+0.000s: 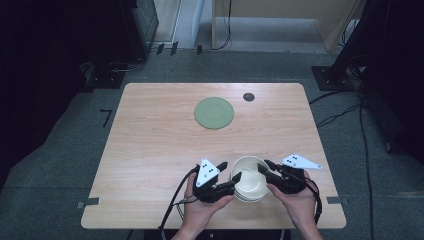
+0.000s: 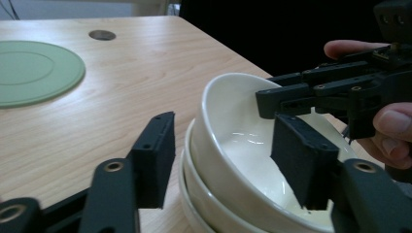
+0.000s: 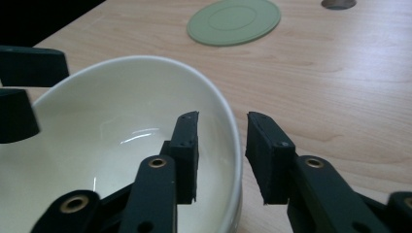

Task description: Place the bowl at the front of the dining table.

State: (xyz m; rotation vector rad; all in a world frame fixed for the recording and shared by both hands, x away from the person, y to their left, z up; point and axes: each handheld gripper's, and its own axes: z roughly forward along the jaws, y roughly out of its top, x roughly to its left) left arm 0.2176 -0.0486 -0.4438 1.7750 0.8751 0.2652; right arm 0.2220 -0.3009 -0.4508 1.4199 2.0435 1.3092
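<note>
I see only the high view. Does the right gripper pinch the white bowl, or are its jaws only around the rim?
Observer: Only around. In the right gripper view, the right gripper has one jaw inside the bowl and one outside, with a gap on each side of the rim.
Operator: And the left gripper?
Observer: The left gripper also straddles the rim, and its outside jaw stands clear of the wall.
Operator: Is it a single bowl?
Observer: No. The left gripper view shows two lower bowls nested under it.
</note>
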